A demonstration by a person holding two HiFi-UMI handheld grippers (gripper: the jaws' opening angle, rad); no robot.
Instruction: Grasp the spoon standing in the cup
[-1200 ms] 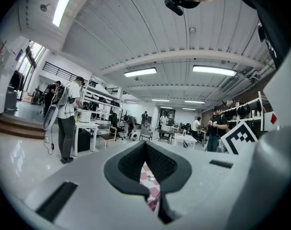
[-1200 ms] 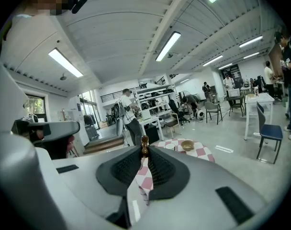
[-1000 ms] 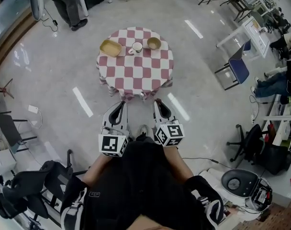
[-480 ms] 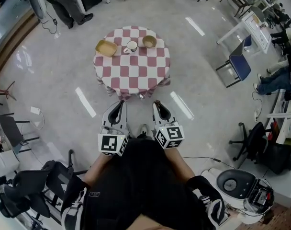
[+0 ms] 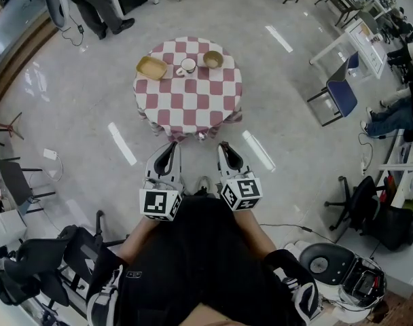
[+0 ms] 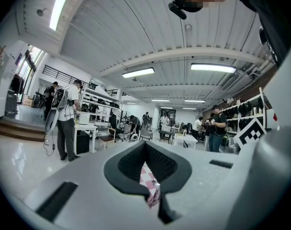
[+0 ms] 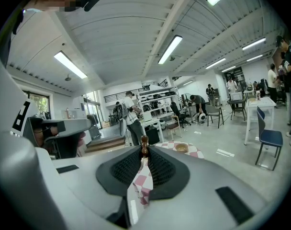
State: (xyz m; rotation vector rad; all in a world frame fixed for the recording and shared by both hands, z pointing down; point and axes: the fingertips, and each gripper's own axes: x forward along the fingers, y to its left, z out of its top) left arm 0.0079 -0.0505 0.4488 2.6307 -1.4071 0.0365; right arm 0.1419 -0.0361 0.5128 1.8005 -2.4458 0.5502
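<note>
A round table with a red-and-white checked cloth (image 5: 188,97) stands well ahead of me. On its far side are a white cup (image 5: 188,65), a tan dish (image 5: 152,67) to its left and a tan bowl (image 5: 212,59) to its right. In the right gripper view a brown spoon handle (image 7: 144,145) rises over the jaws, beside the bowl (image 7: 181,147). My left gripper (image 5: 170,148) and right gripper (image 5: 225,146) are held close to my body, far short of the table. Each has its jaws a narrow slit apart, with only the distant cloth (image 6: 149,176) showing through.
A blue chair (image 5: 339,95) and a white desk (image 5: 349,43) stand to the right of the table. A person (image 5: 98,5) stands at the far left. Black office chairs (image 5: 43,263) are at my left, and a round appliance (image 5: 322,260) lies on the floor at my right.
The table has shifted slightly up and left in the head view. Both grippers stay in the same place, with the same narrow gap.
</note>
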